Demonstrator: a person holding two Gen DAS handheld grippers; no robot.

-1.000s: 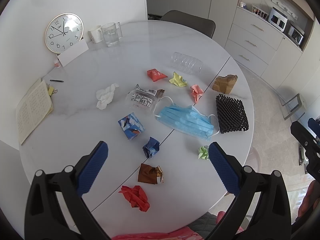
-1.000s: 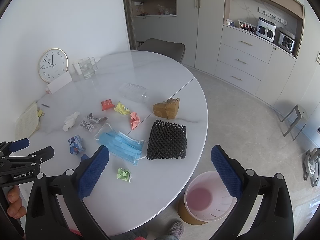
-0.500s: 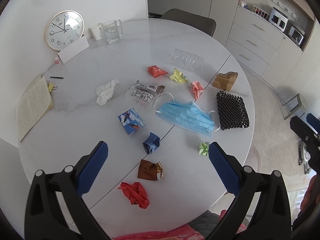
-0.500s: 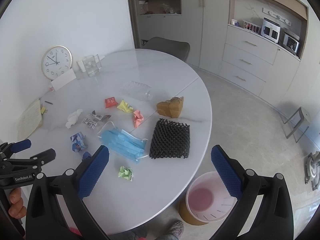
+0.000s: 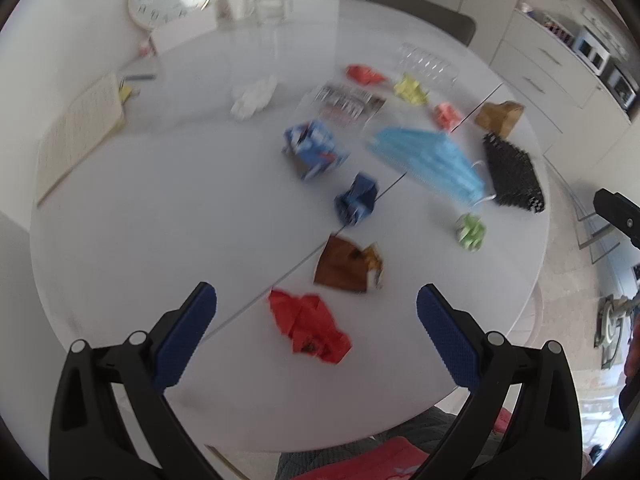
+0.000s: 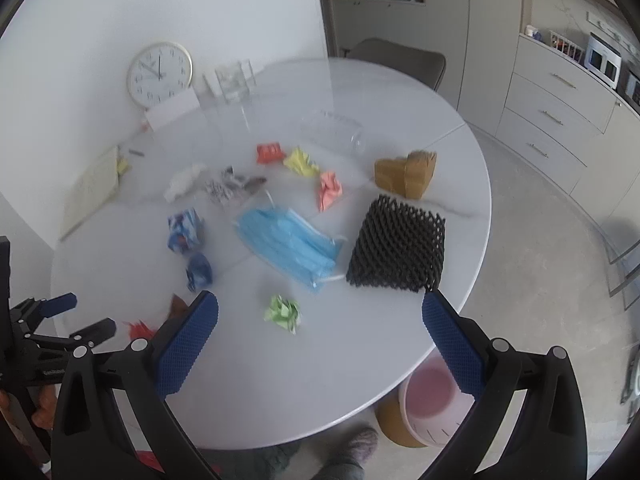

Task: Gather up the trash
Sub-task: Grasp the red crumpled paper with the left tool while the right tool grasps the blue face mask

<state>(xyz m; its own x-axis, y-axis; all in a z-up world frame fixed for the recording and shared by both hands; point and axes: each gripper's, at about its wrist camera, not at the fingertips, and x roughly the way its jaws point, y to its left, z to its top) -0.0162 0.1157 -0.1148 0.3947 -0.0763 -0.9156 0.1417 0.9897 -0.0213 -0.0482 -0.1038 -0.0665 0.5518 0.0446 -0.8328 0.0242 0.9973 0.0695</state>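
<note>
Several pieces of trash lie on a round white table [image 5: 160,208]. My left gripper [image 5: 316,316] is open and empty, just above a crumpled red wrapper [image 5: 310,328] near the front edge, with a brown wrapper [image 5: 346,266] beyond it. My right gripper [image 6: 320,312] is open and empty above a green paper ball [image 6: 284,312]. A blue face mask [image 6: 288,242], a black foam net [image 6: 400,250], a brown paper bag [image 6: 408,174] and a pink-lined bin [image 6: 432,400] on the floor show in the right wrist view.
A clock [image 6: 159,73], glasses [image 6: 234,80], a white card [image 6: 172,110] and a notebook [image 6: 92,192] stand at the table's far left. A clear plastic bottle [image 6: 334,134] lies at the back. A grey chair [image 6: 400,62] and cabinets [image 6: 560,100] are behind.
Both grippers have moved down and forward toward the table. The red wrapper now sits between the left fingers and the green ball between the right fingers. The views are blurred by motion.
</note>
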